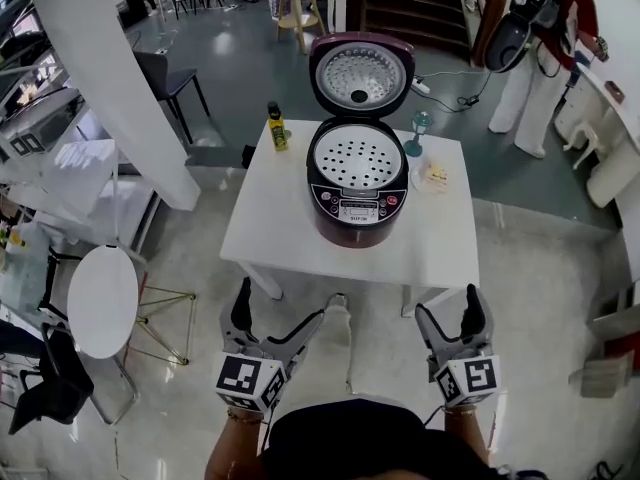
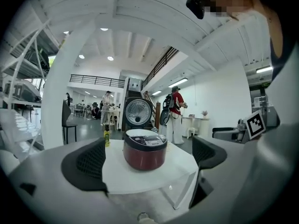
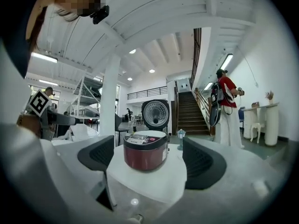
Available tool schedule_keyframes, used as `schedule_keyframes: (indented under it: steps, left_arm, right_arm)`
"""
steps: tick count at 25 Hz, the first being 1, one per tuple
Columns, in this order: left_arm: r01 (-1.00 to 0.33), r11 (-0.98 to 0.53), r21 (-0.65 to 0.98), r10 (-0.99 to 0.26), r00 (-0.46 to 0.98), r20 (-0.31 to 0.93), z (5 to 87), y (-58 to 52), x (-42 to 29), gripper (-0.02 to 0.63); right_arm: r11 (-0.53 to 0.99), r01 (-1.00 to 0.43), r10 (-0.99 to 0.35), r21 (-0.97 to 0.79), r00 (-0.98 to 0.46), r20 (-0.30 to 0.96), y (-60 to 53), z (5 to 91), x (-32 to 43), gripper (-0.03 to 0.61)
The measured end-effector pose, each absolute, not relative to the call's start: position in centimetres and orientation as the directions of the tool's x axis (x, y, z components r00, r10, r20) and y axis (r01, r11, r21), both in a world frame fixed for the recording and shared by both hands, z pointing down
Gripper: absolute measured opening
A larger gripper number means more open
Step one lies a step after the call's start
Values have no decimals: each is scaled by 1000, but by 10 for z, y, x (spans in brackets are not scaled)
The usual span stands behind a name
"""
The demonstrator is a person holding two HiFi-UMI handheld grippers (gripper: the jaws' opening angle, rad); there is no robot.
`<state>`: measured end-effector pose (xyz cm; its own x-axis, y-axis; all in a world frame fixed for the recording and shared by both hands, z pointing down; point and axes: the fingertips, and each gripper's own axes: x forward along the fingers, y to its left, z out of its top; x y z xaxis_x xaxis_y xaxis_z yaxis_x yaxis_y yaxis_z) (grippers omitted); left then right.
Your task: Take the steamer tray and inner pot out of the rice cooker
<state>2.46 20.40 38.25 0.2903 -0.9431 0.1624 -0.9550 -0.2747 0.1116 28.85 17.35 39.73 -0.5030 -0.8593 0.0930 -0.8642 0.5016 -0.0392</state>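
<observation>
The maroon rice cooker [image 1: 357,193] stands on a white table [image 1: 270,218] with its lid [image 1: 360,73] tipped open at the back. A white perforated steamer tray [image 1: 358,158] sits in its mouth and hides the inner pot. My left gripper [image 1: 288,306] and right gripper [image 1: 448,313] hover short of the table's near edge, both open and empty. The left gripper view frames the cooker [image 2: 145,150] far off between the wide jaws of the left gripper [image 2: 147,160]. In the right gripper view, the cooker [image 3: 145,150] also stands beyond the right gripper [image 3: 149,164].
On the table, a yellow-green bottle [image 1: 277,128] stands left of the cooker. A stemmed glass [image 1: 417,130] and a small pale item [image 1: 435,175] are to its right. A round white side table [image 1: 102,300] is at the left, a white column [image 1: 110,78] behind it. A person [image 1: 545,38] stands back right.
</observation>
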Motion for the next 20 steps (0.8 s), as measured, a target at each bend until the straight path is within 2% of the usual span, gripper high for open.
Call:
schedule_keyframes:
  steps: [3,7,10,14,20]
  left_arm:
    - [-953,-272,136,-940,293,172,389,157,12,572]
    - [-944,-309,110,-917,327,228,396,83,7,572]
    - [-934,-346,94,-887,358,291,398,24,3,572]
    - [-920,-387,65,-848,382,367,403,-51,-4,571]
    - [-902,-430,-25,-775,355,522,425,-138,-15,571]
  right_arm:
    - [501,-865,-864,36,-496,86,128,395,282,453]
    - [491,-871,-865,8,-487,125,53,399,278,453]
    - [507,-862,-842,19,-491,222,-10,406,261,453]
    - [497,-864,-841,75,-459,287,-86,404,243,453]
    - [562,-810,-752,166,-417,510,-167,436,206,453]
